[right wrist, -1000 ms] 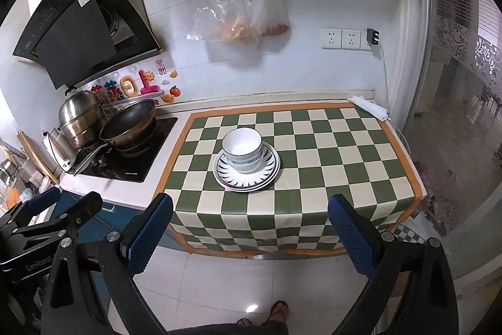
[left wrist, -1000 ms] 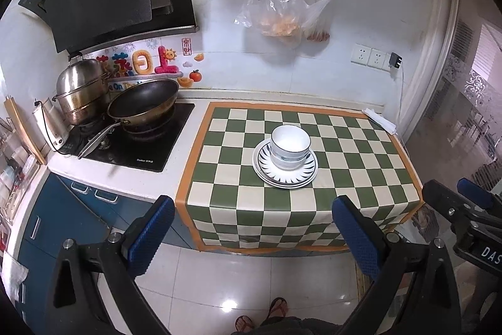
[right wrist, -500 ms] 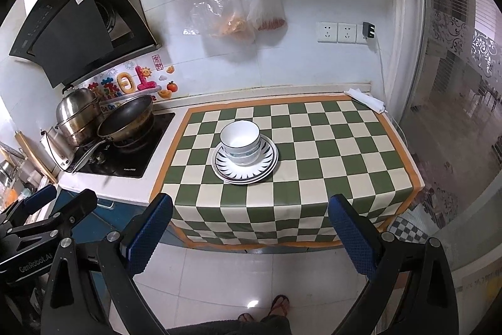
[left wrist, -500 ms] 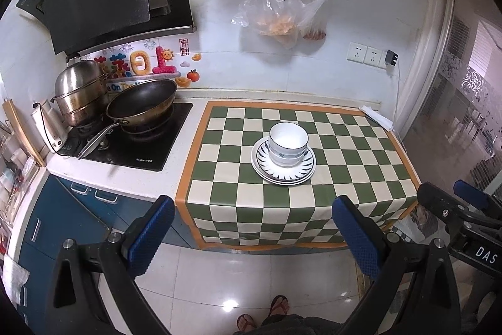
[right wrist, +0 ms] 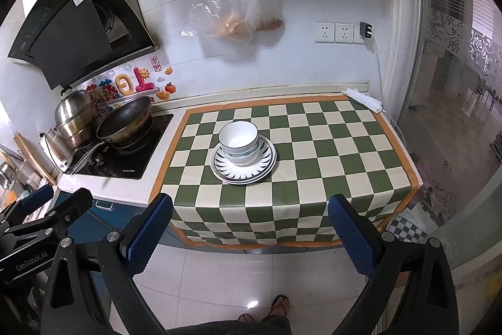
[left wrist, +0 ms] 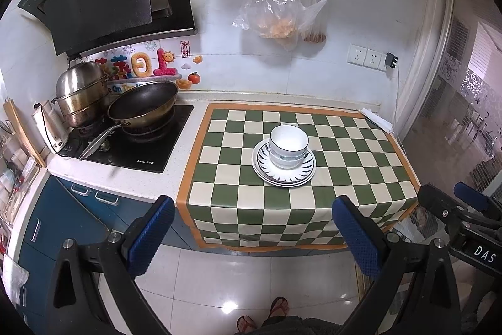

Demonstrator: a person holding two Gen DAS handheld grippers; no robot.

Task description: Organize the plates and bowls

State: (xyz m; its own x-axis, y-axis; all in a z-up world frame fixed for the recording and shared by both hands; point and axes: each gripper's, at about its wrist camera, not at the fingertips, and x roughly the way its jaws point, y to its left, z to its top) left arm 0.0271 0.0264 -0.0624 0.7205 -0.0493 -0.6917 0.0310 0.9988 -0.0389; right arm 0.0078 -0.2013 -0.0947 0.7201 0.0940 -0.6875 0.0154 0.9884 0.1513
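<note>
- Both grippers have backed off from the counter over the last second; the bowls and plates look smaller and farther now, and more floor shows below.
- Nearest me, the left gripper (left wrist: pixel 252 228) hangs over the floor tiles with jaws spread wide and nothing between them; the right gripper (right wrist: pixel 249 228) is the same, released and empty.
- Next comes the checked cloth (left wrist: pixel 360 178), draping over the counter's front edge. A finger catching that hanging hem could drag the cloth and everything on it.
- Mid-cloth sit the plates (left wrist: pixel 284 167) (right wrist: pixel 244 160), stacked, with the bowls (left wrist: pixel 288 145) (right wrist: pixel 239 140) nested on top, well apart from both grippers.
- That tower looks top-heavy to me: a knock on the upper bowl's rim might tip it off, and glazed ware could slip from a pinch.
- Further left, the pan (left wrist: pixel 142 105) has its handle jutting forward, a snag risk.
</note>
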